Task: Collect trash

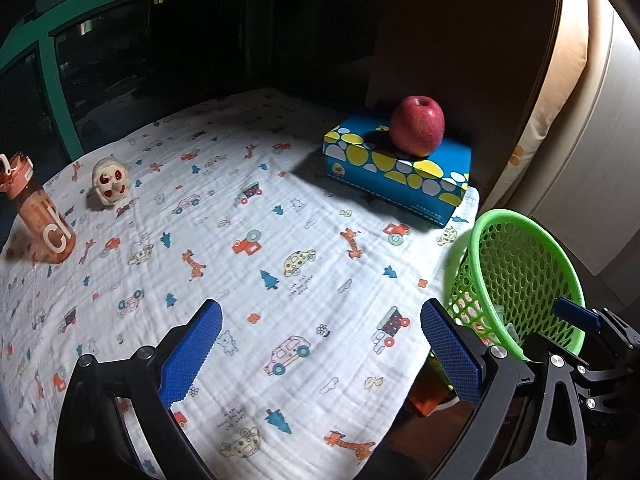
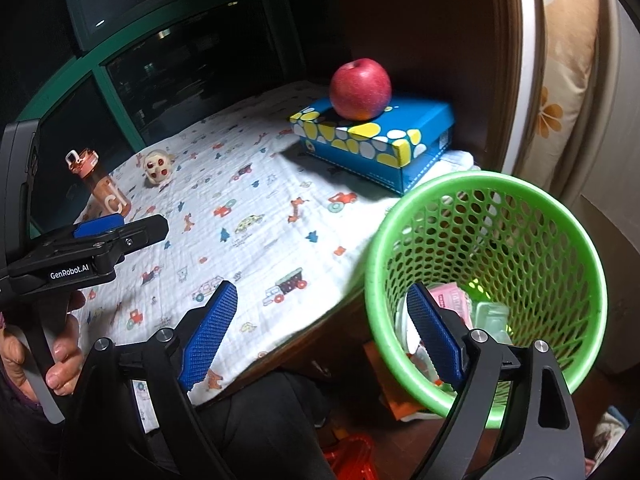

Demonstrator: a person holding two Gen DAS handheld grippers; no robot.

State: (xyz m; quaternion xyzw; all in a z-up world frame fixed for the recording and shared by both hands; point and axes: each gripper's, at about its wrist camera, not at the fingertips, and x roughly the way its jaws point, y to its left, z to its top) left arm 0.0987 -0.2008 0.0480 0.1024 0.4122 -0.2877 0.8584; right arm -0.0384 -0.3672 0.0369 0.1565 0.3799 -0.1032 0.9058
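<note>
A green mesh basket (image 2: pixel 576 232) stands off the table's right edge and holds several wrappers (image 2: pixel 452 300); it also shows in the left wrist view (image 1: pixel 520 264). My right gripper (image 2: pixel 320 332) is open and empty, its right finger inside the basket rim. My left gripper (image 1: pixel 320 352) is open and empty above the patterned cloth (image 1: pixel 240 240). The left gripper also shows from the side in the right wrist view (image 2: pixel 100 232). The right gripper's blue tip (image 1: pixel 576 314) shows at the basket in the left wrist view.
A red apple (image 1: pixel 417 125) sits on a blue spotted box (image 1: pixel 400 172) at the back right. An orange bottle (image 1: pixel 40 216) and a small round toy (image 1: pixel 110 182) stand at the left. A dark window frame runs behind. A wooden wall is on the right.
</note>
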